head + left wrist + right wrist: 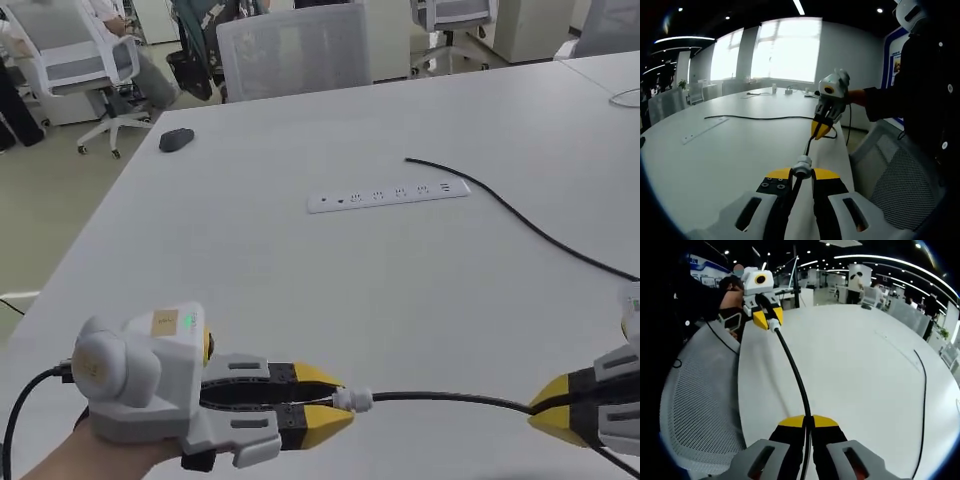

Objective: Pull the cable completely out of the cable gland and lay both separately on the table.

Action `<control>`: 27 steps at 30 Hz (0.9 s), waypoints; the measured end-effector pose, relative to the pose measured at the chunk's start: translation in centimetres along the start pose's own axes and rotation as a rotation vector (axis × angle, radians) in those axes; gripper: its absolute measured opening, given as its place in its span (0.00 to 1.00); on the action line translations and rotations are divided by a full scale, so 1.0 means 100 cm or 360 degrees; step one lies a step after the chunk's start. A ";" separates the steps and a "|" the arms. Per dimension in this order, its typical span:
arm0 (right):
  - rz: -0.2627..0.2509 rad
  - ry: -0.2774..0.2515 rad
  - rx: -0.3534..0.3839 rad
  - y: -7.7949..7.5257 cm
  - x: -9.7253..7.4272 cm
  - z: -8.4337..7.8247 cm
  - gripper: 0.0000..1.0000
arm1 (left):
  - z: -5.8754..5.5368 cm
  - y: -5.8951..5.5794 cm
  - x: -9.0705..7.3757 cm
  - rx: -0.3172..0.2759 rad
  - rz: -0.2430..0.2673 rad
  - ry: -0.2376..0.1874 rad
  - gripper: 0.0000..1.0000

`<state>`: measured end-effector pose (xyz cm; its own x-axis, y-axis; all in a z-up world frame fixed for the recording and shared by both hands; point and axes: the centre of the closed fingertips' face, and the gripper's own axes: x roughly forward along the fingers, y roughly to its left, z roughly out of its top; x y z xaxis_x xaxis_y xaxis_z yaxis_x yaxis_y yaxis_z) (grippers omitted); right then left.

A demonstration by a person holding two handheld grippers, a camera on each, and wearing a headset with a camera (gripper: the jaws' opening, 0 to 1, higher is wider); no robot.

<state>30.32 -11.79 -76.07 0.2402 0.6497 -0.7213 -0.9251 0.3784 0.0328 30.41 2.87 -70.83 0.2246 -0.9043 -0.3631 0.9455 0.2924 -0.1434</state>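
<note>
My left gripper (pixel 338 400): yellow plastic tips, matt grey shell. Smooth white plastic cable gland (pixel 355 401); matt black sheath on cable (pixel 450 399). Below them, table (pixel 300 280) smooth, matt white.

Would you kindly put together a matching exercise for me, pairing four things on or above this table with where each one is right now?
Things:
1. cable gland
2. power strip
3. mouse
4. cable leaving the gland

Places:
A. near the table's far left edge
B. flat on mid-table
C. clamped in the right gripper, above the table
D. between the fingers of the left gripper

Pairs: 1-D, 2-B, 3-A, 4-C.
</note>
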 end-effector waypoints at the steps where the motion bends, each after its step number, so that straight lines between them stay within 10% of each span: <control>1: -0.0013 0.0000 -0.0003 -0.001 0.000 0.000 0.00 | 0.000 0.001 0.000 0.0002 0.0001 0.0003 0.15; 16: -0.0011 0.0009 -0.0026 -0.001 0.003 0.005 0.14 | -0.002 0.004 0.000 0.0011 0.0022 0.0018 0.15; 27: 0.0162 -0.0369 -0.0060 0.026 0.011 0.089 0.14 | 0.000 0.001 0.003 0.0020 0.0007 0.0008 0.15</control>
<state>30.77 -4.26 -70.61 0.2022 0.8187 -0.5374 -0.9572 0.2812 0.0682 30.59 2.64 -70.90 0.2277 -0.9015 -0.3680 0.9473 0.2925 -0.1304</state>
